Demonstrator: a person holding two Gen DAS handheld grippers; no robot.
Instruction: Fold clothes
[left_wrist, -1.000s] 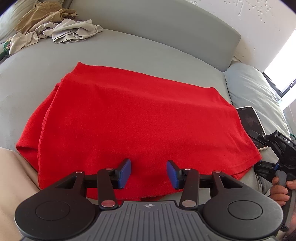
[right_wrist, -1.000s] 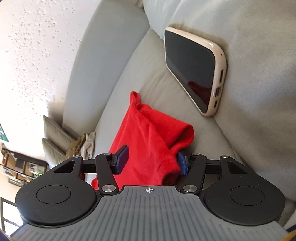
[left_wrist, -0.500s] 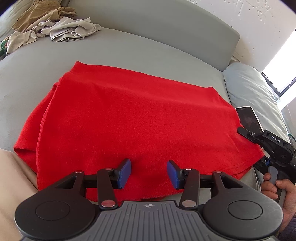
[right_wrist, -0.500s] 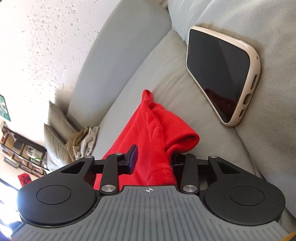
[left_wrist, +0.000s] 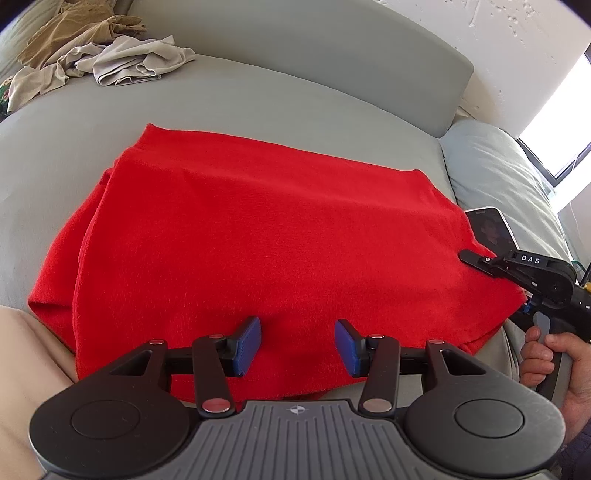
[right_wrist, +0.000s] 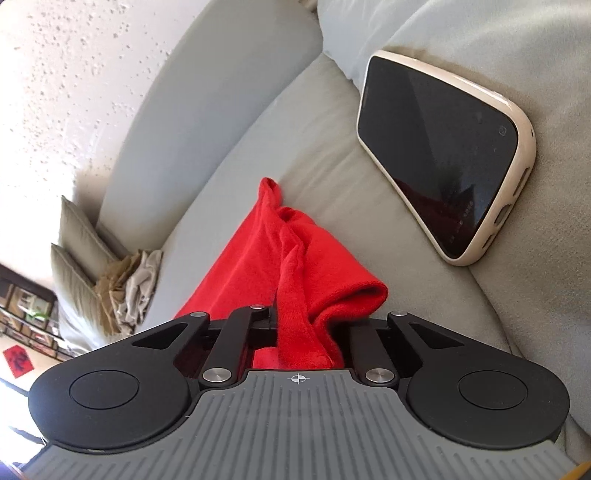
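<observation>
Red garment (left_wrist: 258, 236) lies spread flat across the grey sofa (left_wrist: 258, 99), its left side already doubled over. The right gripper (right_wrist: 301, 332) has its jaws closed on the garment's right corner, just beside a phone (right_wrist: 439, 158). The left gripper (left_wrist: 297, 345) hovers over the near hem, jaws open and empty. A fold looks in hand; next, the pinched corner likely needs carrying across the cloth while the left side steadies it.

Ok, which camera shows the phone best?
The right wrist view: the phone lies large and whole on the sofa cushion. The left wrist view shows only its top end beyond the red garment.
</observation>
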